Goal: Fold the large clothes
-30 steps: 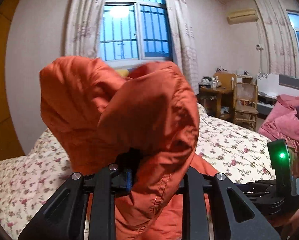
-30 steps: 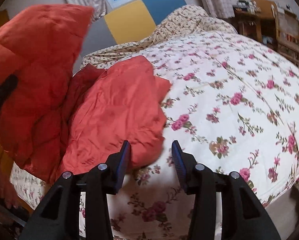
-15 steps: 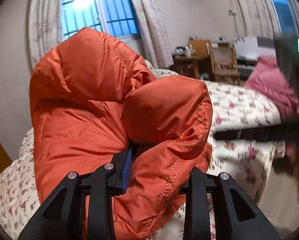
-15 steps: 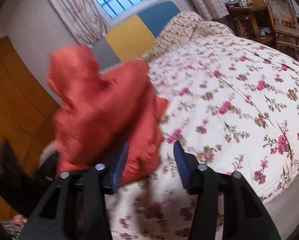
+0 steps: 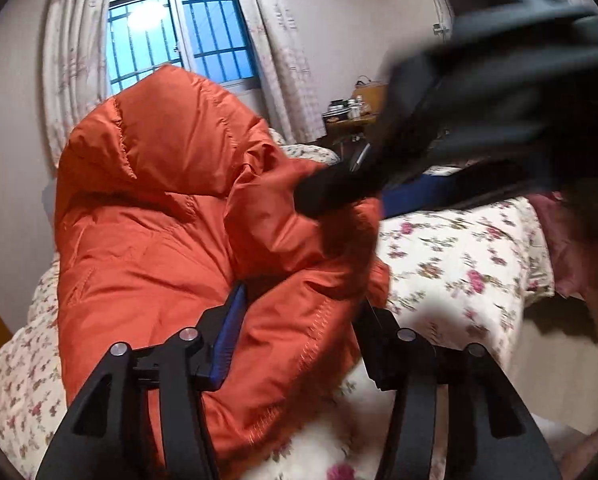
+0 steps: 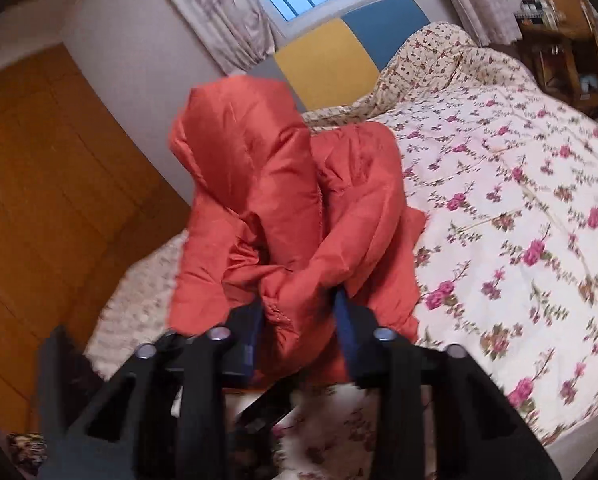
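An orange puffer jacket (image 5: 171, 216) is lifted above the floral bed (image 5: 459, 264). My left gripper (image 5: 299, 312) has a thick fold of the jacket's stitched hem between its fingers and holds it up. In the left wrist view my right gripper (image 5: 331, 194) reaches in, blurred, from the upper right onto the jacket. In the right wrist view the right gripper (image 6: 299, 304) has a bunched edge of the jacket (image 6: 267, 184) between its blue pads, which stand apart. The jacket hangs in two lobes over the bed's left side.
The floral quilt (image 6: 519, 200) covers the bed to the right. A yellow and blue headboard (image 6: 339, 56) and a barred window (image 5: 179, 32) stand behind. An orange wooden wardrobe (image 6: 51, 184) is at the left. A desk with clutter (image 5: 351, 116) stands beyond the bed.
My right gripper has moved left from above the bare quilt onto the jacket and now has its edge between the fingers. The left gripper kept its hold and the jacket swung up.
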{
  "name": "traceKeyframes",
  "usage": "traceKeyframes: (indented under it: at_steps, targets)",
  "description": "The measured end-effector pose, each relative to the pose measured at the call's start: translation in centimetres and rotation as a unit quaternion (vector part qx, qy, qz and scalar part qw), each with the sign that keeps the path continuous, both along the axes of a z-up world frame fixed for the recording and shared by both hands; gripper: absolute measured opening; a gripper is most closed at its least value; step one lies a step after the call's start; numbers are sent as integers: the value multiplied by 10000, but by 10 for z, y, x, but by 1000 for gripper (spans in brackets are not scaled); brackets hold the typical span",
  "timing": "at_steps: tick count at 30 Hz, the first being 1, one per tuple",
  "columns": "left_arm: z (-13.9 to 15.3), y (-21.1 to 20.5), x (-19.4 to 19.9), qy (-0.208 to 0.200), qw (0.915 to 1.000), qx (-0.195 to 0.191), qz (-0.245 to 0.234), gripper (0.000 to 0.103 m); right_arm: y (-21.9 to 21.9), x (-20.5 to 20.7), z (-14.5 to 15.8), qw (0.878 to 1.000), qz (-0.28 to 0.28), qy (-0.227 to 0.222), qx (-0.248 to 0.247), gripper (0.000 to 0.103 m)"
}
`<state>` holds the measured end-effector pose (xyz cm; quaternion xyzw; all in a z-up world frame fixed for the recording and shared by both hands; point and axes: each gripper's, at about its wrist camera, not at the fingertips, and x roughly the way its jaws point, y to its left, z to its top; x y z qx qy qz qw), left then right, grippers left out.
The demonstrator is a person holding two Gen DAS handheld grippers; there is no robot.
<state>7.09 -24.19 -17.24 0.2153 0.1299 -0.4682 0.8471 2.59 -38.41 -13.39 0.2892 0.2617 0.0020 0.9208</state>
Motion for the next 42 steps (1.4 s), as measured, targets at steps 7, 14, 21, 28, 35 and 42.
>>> traceKeyframes:
  at_steps: [7,14,21,28,35,42]
  targets:
    - [25,53,13,257,9955,-812,409,51,-27,1,-51,9960,-437,387,674,16]
    - [27,79,83,885,9725,-1274,1736,51,-25,2,-76,9932,-469,529,922,16]
    - [20,76,118,1724,9560,-1529,1813,65,-24,-23,-32,9966,-811,90,130,42]
    - [21,74,116,1691,9589,-1446,1759,65,-26,13,27,9974,-457,-540,-103,57]
    - [22,72,118,1588,9627,-1296,1767,65,-36,85,26,9977,-586,-105,-332,10]
    - [23,60,113,1396,9706,-1119,1609,66,-57,107,-30,9926,-1021,565,-334,4]
